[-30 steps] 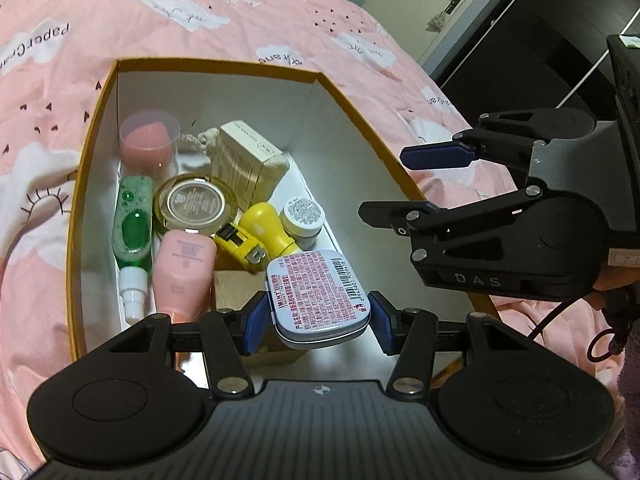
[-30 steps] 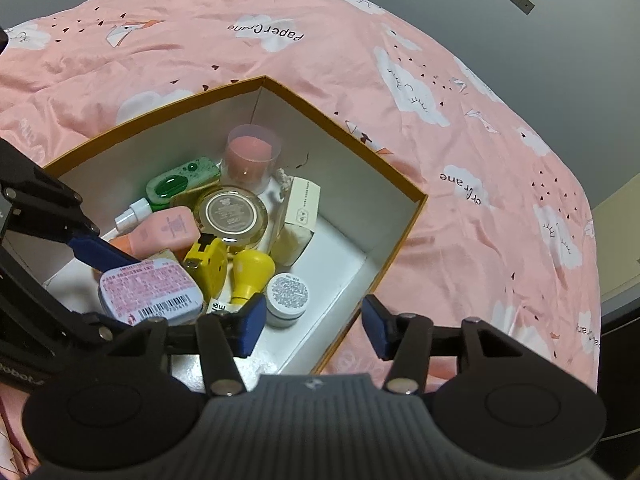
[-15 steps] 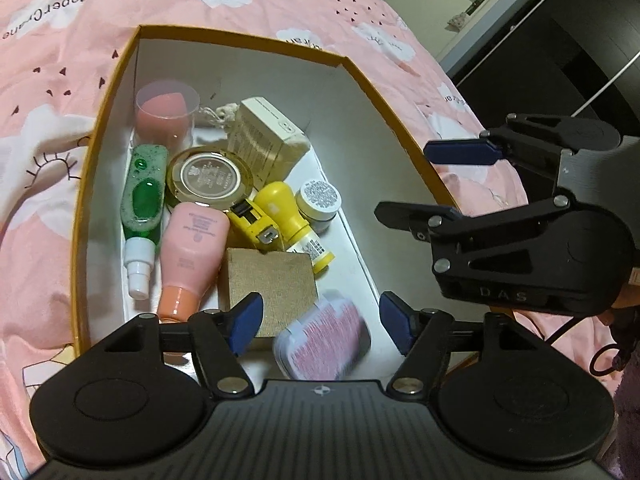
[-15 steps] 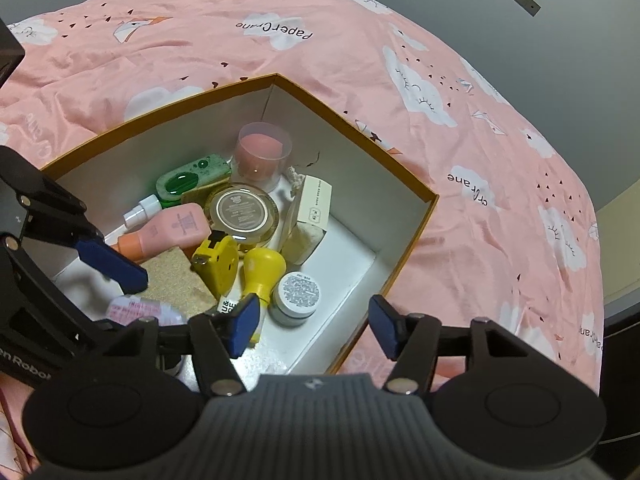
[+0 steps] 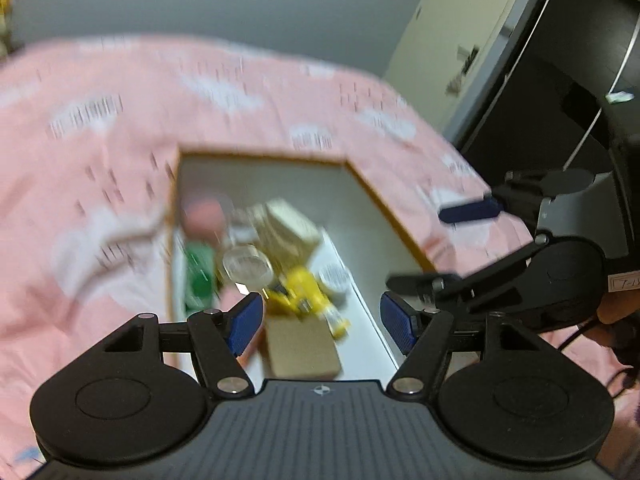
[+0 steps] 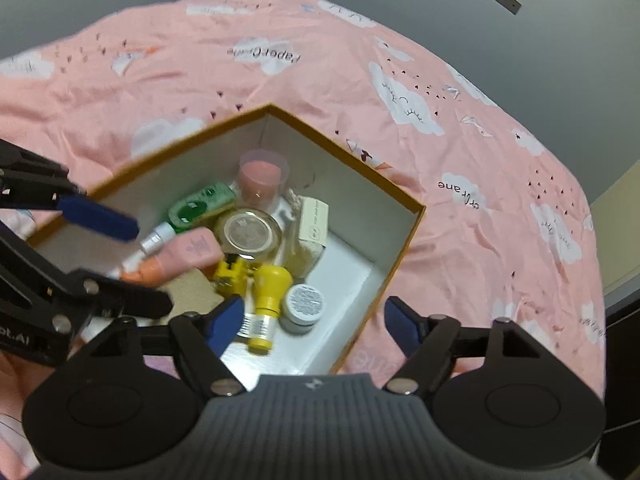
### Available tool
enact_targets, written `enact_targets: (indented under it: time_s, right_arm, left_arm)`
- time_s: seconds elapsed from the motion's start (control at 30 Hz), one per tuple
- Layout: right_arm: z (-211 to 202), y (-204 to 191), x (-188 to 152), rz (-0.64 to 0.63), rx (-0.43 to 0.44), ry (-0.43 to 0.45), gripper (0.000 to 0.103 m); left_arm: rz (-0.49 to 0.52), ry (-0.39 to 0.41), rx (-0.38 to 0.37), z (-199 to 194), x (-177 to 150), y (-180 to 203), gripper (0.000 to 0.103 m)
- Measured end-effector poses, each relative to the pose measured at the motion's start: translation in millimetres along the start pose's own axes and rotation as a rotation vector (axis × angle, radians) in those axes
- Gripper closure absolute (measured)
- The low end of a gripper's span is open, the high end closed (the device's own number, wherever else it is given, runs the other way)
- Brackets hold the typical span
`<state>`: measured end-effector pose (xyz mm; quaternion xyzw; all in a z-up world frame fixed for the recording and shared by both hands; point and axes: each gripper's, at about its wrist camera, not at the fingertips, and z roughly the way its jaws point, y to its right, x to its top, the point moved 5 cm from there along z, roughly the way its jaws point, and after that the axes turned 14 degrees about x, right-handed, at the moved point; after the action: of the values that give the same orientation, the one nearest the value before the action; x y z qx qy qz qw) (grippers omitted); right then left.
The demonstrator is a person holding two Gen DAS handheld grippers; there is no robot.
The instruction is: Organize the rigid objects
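Note:
An orange-rimmed white box [image 6: 416, 212] sits on the bed and holds several small items: a yellow bottle [image 6: 270, 292], a small white jar [image 6: 306, 304], a round gold compact [image 6: 248, 234], a pink tube [image 6: 188, 250], a green spray bottle [image 6: 200, 208], a pink cup [image 6: 262, 178] and a cream carton [image 6: 314, 224]. A brown box [image 5: 300, 344] lies at the near end. My left gripper [image 5: 320, 324] hovers open above the box with nothing in it. My right gripper [image 6: 314, 322], jaws opening and empty, hangs over the box's near right corner. The pink-labelled tin is hidden.
A pink bedspread [image 6: 460, 120] with white clouds surrounds the box. In the left wrist view a cream door [image 5: 452, 40] and a dark wardrobe [image 5: 560, 92] stand at the right. A grey wall [image 6: 440, 12] is behind the bed.
My left gripper let go of the pink-labelled tin, which dropped into the near end of the box. The left gripper then rose and tilted up. My right gripper's jaws spread wider.

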<state>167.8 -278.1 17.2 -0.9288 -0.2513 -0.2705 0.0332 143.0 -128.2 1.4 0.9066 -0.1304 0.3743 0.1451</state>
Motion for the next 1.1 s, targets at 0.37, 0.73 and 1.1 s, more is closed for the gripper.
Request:
enact_targets:
  time_s: [0.37,0.73,1.1]
  right_arm:
    - [-51,-50,-8,0.150,0.093,0.257,0.007]
    - [-60,-108,-40,0.273,0.023,0.490,0.003]
    - [-48,-131,-67,0.329,-0.037,0.490,0.003]
  left_arm:
    - [-0.035,0.362,0.239,-84,6,-32,0.013]
    - [0.054,0.429,0.370,-124,-20,-48,0.000]
    - [-0.090,0.319,0.510,-113,-71,-73,0.000]
